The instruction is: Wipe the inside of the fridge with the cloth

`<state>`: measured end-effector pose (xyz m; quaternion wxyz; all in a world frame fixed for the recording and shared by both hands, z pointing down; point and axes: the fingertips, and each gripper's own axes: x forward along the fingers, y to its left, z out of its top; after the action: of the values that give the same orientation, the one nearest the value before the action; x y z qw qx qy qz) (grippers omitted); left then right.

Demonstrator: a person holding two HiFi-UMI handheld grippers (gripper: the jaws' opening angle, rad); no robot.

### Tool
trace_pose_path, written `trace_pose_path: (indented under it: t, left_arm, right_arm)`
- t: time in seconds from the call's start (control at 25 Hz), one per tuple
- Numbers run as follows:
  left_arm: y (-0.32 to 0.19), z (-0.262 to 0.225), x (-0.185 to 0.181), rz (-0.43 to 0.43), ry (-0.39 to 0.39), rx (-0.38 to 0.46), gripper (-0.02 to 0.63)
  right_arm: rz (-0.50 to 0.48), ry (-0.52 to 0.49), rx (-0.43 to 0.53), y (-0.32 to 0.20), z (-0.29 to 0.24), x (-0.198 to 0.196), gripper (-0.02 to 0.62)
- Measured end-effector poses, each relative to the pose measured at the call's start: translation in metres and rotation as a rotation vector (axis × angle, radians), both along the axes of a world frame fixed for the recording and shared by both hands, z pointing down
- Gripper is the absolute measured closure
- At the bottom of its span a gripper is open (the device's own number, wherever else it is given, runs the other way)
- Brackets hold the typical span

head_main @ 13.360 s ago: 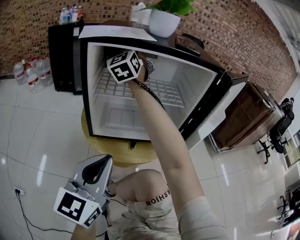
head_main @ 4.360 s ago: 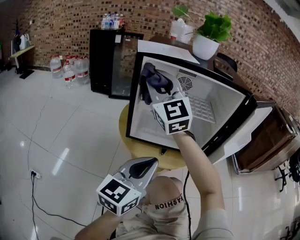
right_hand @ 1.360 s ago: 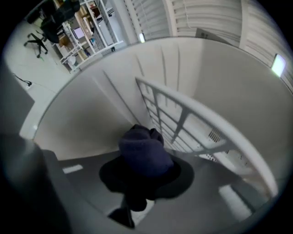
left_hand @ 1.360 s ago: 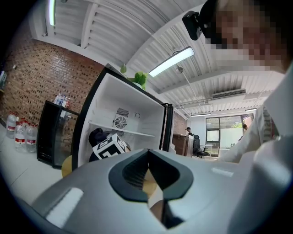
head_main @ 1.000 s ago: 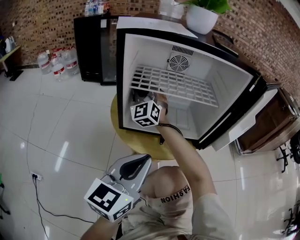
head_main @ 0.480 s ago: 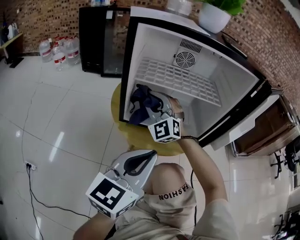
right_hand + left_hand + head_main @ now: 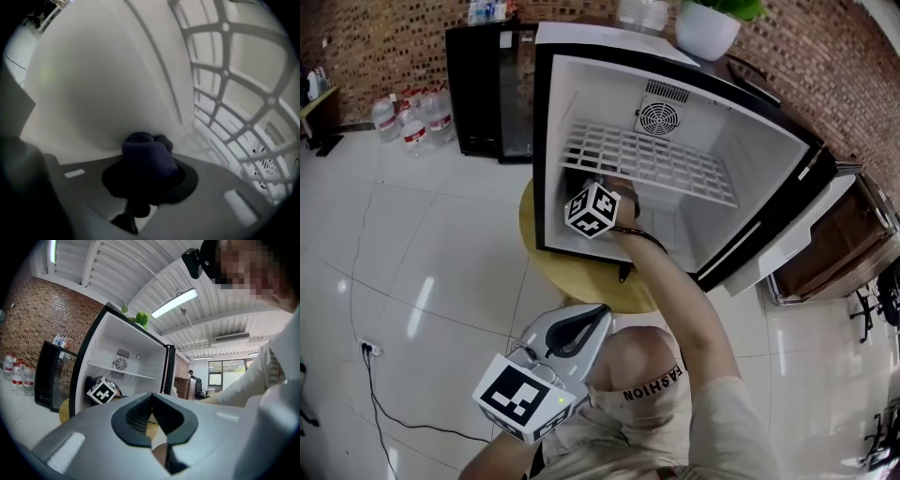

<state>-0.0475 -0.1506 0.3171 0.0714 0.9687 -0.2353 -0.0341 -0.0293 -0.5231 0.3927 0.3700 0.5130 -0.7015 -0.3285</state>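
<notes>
The small fridge (image 7: 546,141) stands open, white inside, with a wire shelf (image 7: 652,164) across its middle. My right gripper (image 7: 143,185) is shut on a bunched dark blue cloth (image 7: 149,157). The cloth lies close against the fridge's white left inner wall (image 7: 103,84), below the wire shelf (image 7: 234,75). In the head view only that gripper's marker cube (image 7: 592,209) and a dark bit of cloth (image 7: 575,182) show under the shelf. My left gripper (image 7: 586,323) is shut and empty, held low by the person's knee and pointing toward the fridge (image 7: 126,362).
The fridge sits on a round wooden stand (image 7: 581,277), its door (image 7: 787,239) swung out to the right. A black cabinet (image 7: 483,89) and water bottles (image 7: 408,117) stand at the left on the tiled floor. A potted plant (image 7: 708,23) tops the fridge. A cable (image 7: 384,394) runs along the floor.
My right gripper drew the cloth out to the fridge's front lower-left edge, then pushed back in under the wire shelf. The left gripper has stayed put.
</notes>
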Motion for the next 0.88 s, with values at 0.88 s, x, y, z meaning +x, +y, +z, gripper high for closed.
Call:
trace_pose_path:
  t: [0.88]
  left_arm:
    - [-0.02,0.018,-0.01,-0.046,0.005,-0.046,0.606]
  right_arm:
    - [0.016,0.047,-0.15,0.016,0.027,0.018,0.517]
